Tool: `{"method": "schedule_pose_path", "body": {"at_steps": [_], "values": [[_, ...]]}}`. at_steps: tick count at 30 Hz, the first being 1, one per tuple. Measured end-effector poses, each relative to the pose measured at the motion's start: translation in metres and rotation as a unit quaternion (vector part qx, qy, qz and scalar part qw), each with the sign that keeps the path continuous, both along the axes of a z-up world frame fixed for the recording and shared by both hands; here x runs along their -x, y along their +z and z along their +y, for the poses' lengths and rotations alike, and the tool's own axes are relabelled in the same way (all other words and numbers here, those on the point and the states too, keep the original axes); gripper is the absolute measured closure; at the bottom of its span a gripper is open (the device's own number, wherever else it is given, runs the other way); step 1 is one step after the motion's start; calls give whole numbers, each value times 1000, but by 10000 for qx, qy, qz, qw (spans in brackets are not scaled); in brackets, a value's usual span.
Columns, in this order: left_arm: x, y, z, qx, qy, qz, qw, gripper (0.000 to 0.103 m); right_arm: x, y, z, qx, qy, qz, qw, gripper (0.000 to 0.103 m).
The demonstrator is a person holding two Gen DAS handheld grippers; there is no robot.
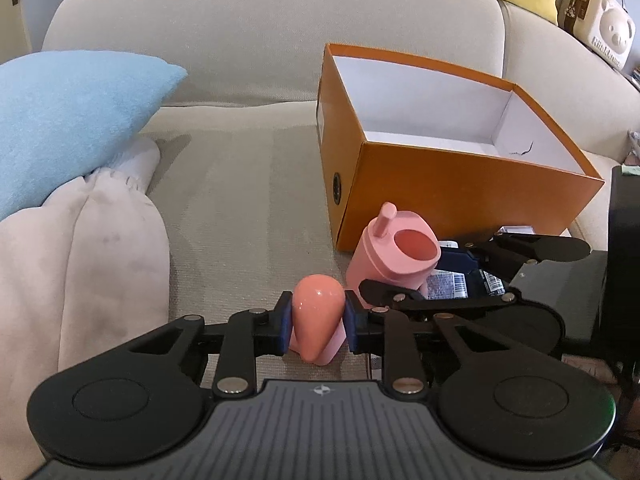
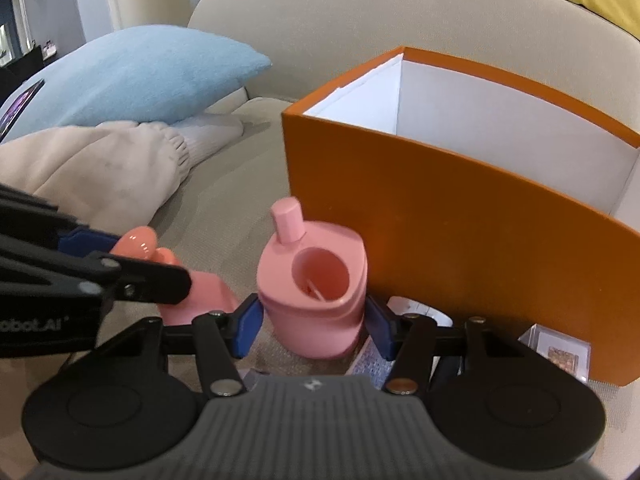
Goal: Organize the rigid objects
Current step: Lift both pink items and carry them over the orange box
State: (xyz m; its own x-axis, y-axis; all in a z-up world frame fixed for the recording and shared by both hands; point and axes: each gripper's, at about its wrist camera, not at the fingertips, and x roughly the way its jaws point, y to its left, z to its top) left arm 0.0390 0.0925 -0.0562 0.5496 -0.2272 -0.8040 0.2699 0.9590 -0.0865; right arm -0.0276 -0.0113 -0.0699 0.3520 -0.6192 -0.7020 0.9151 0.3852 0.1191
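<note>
between the blue pads of the left gripper (image 1: 317,322) sits a shiny pink lid (image 1: 318,320), squeezed tight. the right gripper (image 2: 313,326) hugs a pink cup (image 2: 314,300). behind both jaws, the orange box (image 1: 460,184) shows white walls.

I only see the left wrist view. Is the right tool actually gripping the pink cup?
Observer: Yes, the right tool has both pads against the pink cup.
Operator: Anything inside it?
Observer: Something small and reddish shows low inside, too small to identify.
Operator: What's by the box's near right corner?
Observer: A clear case lies beside the orange box.
</note>
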Motion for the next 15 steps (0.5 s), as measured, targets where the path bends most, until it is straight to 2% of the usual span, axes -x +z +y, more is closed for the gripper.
{"method": "schedule_pose_path", "body": {"at_steps": [7, 15], "values": [[4, 17, -5, 80, -83, -198, 9997, 75, 9, 19, 9, 4, -71, -179, 9998, 47], [8, 65, -18, 268, -302, -377, 9985, 75, 33, 66, 35, 367, -74, -323, 9988, 48]]}}
